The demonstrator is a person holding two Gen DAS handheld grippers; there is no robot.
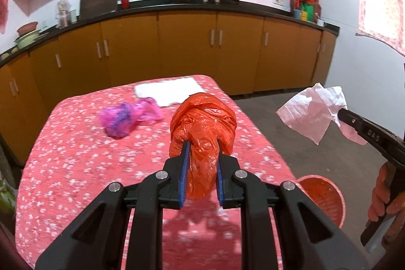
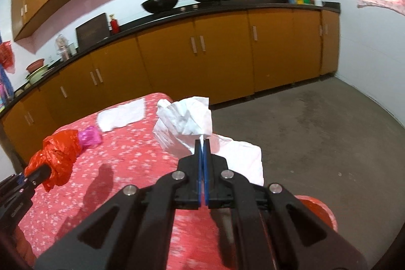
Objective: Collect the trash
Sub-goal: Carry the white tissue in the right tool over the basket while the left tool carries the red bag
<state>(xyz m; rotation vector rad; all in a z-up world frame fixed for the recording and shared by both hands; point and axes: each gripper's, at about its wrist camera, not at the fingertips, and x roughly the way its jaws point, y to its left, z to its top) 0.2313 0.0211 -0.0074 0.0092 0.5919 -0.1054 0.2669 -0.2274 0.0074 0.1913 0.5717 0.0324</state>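
Left wrist view: the left hand-held gripper [image 1: 201, 146] has its blue pads pinched on an orange bag [image 1: 203, 123], jaws only a little apart with the bunched plastic between them, held above the worktop [image 1: 76, 156] in its red flowered cloth. A pink bag [image 1: 129, 117] lies on the cloth to the left, well clear of the held one, and a white sheet [image 1: 168, 90] sits near the far edge. The worktop's right edge runs just past the gripper; beyond it is bare concrete floor [image 1: 265, 115], with a red basket [image 1: 322, 196] low beside that edge. At far right, the right hand-held gripper [image 1: 341, 113] carries crumpled white paper [image 1: 312, 110] out over the floor, a hand [image 1: 384, 196] on its handle.

Right wrist view: the right hand-held gripper [image 2: 202, 143] is closed tight on the white paper [image 2: 184, 118], which fans out above and beside the tips. It hangs at the worktop's [image 2: 126, 158] right edge, open floor [image 2: 316, 123] wide to the right, cabinets [image 2: 227, 52] behind. The basket's [image 2: 321, 206] rim peeks below right. At left, the left gripper [image 2: 46, 170] holds the orange bag [image 2: 58, 156] over the cloth, pink bag [image 2: 88, 136] just behind it.
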